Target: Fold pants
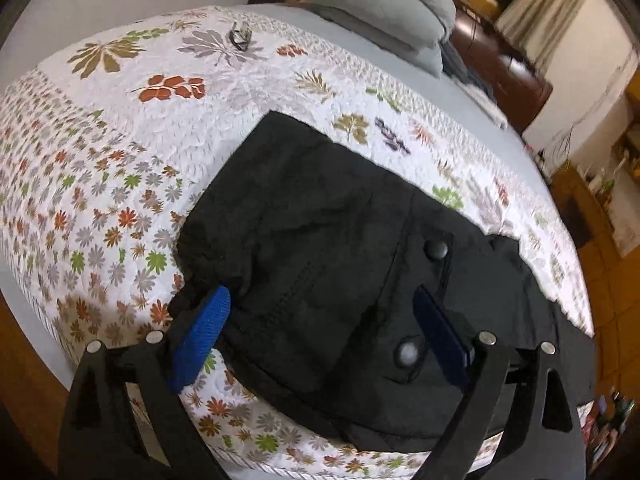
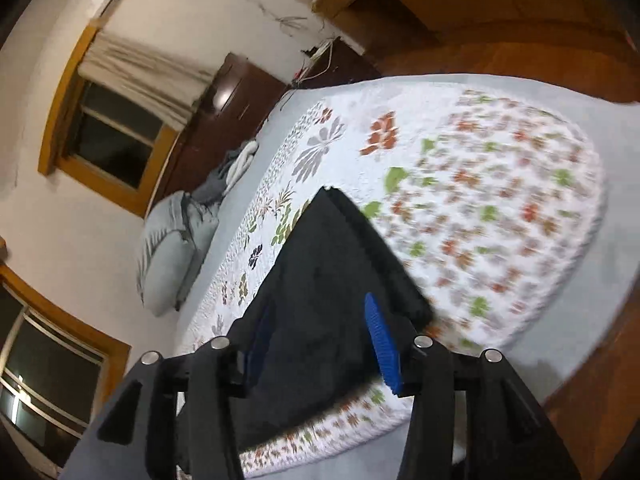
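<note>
The black pants [image 1: 320, 200] lie folded in a thick stack on a floral quilt [image 1: 120, 128], with two snap buttons showing near the close end. My left gripper [image 1: 320, 294] hovers just above that end, jaws spread wide; its blue pads [image 1: 208, 320] touch no cloth that I can see. In the right wrist view the pants [image 2: 328, 248] run away as a dark wedge over the quilt [image 2: 500, 200]. My right gripper [image 2: 318, 304] stands open over their near edge, nothing pinched between its blue fingers [image 2: 380, 340].
A grey pillow [image 1: 380, 4] and folded clothes [image 2: 240, 160] sit at the head of the bed. A small dark object [image 1: 239, 37] lies on the quilt's far side. A dark wooden cabinet [image 2: 224, 120], curtained window [image 2: 116, 136] and wooden floor [image 2: 592, 380] surround the bed.
</note>
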Motion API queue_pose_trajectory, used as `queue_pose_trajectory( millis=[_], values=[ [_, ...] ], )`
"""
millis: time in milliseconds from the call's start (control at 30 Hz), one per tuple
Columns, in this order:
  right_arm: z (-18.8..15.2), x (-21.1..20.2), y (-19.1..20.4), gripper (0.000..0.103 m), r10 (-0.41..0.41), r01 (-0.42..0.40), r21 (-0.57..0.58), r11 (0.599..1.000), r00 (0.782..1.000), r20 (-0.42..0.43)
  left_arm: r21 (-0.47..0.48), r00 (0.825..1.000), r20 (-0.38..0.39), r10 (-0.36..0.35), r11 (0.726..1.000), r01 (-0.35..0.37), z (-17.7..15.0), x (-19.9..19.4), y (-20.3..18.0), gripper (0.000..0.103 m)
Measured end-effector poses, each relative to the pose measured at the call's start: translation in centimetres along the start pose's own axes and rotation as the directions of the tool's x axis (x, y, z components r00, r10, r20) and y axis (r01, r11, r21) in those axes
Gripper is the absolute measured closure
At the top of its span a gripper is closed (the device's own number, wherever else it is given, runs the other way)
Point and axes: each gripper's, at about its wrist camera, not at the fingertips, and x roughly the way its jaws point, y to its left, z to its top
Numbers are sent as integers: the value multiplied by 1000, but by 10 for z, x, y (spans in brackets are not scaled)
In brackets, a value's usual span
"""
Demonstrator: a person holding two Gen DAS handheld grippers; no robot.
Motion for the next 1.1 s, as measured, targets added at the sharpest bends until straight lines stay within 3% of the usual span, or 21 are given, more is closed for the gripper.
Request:
queue_pose_trajectory(
  millis=[133, 267, 1100],
  values=[
    [-10, -1, -32, 41, 59, -59, 115, 992, 998, 7, -38, 999, 44, 1, 999, 1, -5, -9, -1, 11],
    [-17, 11, -54, 39, 120, -122, 198, 973, 993, 19, -20, 999, 34, 37, 999, -36, -4, -7, -10, 9],
    [-6, 70, -47, 31, 200, -197, 171, 965, 980, -4, -41, 996, 29, 87, 995, -86, -3, -2, -11, 8]
  ],
)
